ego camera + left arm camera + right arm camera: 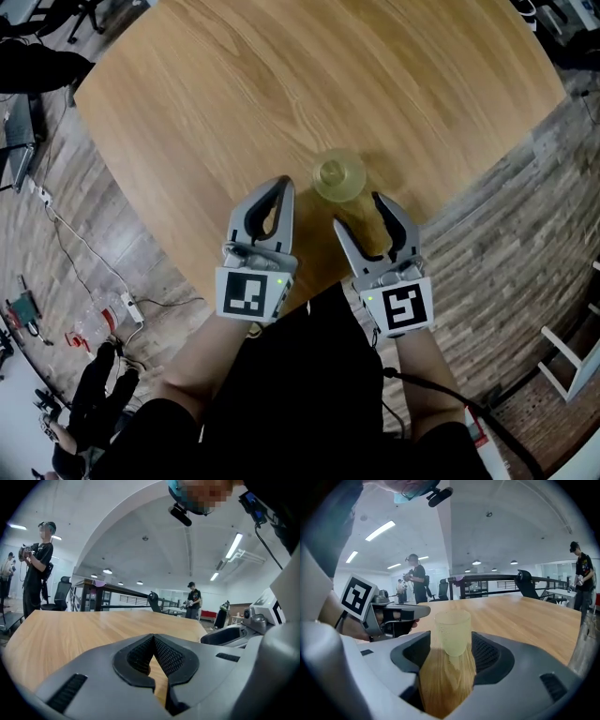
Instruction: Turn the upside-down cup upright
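Observation:
A pale yellow translucent cup stands on the round wooden table near its front edge. In the right gripper view the cup sits just ahead of the jaw gap and looks wider at its top. I cannot tell which way its mouth faces. My right gripper is open, its tips just short of the cup, with nothing between the pads. My left gripper is shut and empty, its tip close to the cup's left side. In its own view the left gripper sees only bare tabletop.
The table's front edge runs just under both grippers, with wood-plank floor beyond it. Cables and a power strip lie on the floor at left. People stand around the room beyond the far side of the table.

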Motion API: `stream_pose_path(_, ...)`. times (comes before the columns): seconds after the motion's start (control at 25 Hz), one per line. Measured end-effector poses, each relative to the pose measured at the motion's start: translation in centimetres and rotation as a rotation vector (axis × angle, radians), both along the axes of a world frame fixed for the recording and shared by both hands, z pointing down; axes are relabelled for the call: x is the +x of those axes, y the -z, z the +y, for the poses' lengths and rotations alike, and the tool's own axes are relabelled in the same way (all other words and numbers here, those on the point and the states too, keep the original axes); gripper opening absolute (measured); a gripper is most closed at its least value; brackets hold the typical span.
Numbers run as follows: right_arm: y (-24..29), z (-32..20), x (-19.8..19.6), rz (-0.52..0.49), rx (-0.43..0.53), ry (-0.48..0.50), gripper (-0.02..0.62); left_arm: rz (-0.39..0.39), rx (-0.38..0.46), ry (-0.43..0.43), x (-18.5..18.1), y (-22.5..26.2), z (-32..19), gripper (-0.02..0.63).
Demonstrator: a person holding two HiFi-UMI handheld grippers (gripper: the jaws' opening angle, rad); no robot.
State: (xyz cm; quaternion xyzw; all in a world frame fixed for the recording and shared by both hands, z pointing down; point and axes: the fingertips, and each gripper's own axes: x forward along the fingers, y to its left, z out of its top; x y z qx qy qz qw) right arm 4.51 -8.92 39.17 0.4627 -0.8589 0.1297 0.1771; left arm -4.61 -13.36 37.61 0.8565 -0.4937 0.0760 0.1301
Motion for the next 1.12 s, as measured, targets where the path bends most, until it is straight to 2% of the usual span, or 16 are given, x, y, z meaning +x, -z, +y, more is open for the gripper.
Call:
stream_pose_path(0.08,-0.8,-0.5,-0.1,0.015,-0.009,0.035,0.244,-0.006,0.013,0.013,-0.3,-0.6,-0.3,0.006)
stream_pose_path(0.16,-1.1,-1.4,-0.4,-0.008,-0.014,0.055,0.260,-0.006,0.011,0.029,-0.5,-1.3,-0.6,0.006)
stream_pose_path(0.44,-1.0,-4.1,-1.8,-0.065,0.019,0.141,0.378,0.009,-0.014,0.051,-0.7,-3.1,-0.7,0.006)
stream_pose_path(0.64,-0.3,-5.6,-2.6,-0.090,0.075,0.163,0.387,0.020,-0.025,0.053,-1.0,-3.9,-0.7,0.006)
stream_pose_path(0.84,-0.1,-5.9,-4.2,-0.058,0.113,0.211,0.385,0.025,-0.062,0.042,-1.4,-4.8,-0.5,0.006)
stream_pose_path(0.96,-0.1,-6.1,-4.2,-0.039,0.118,0.206,0.385,0.028,-0.052,0.031,-1.2,-4.7,-0.5,0.006)
stream_pose_path(1.12,0.1,-6.3,-3.7,-0.015,0.146,0.203,0.383,0.022,-0.083,0.025,-1.1,-5.2,0.0,0.007)
